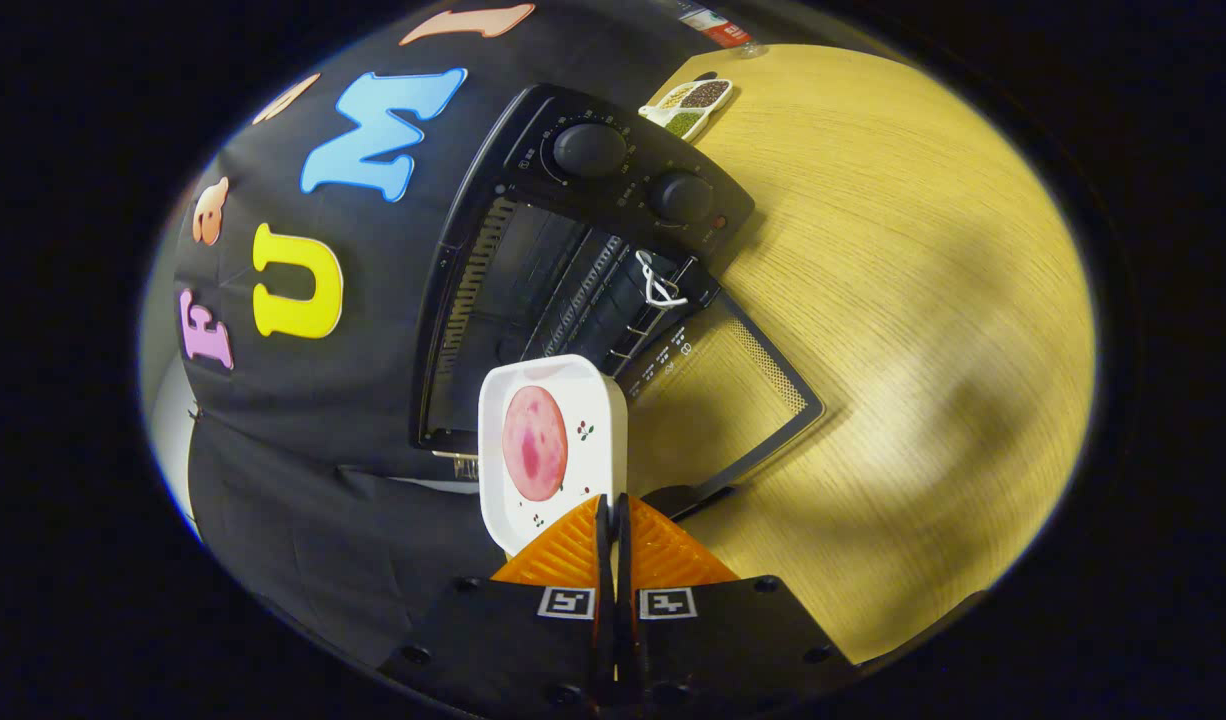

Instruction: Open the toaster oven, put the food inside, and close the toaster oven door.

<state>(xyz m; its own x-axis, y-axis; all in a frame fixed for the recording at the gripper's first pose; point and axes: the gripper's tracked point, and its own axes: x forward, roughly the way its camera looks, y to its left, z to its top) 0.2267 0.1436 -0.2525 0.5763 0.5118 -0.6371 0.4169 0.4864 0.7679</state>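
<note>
— Claw (613,520) is clenching the near rim of the white tray (553,445), both fingers squeezing together on it, and the tray is standing tilted on edge.

— And the food?

— Round pink slice (534,443) is sitting flat in the tray, just ahead of the fingers. Beyond it, the toaster oven (583,250) is gaping, its glass door (723,395) lying folded down on the wooden surface (903,330). A little dish of grains (690,106) is waiting past the oven.
</note>
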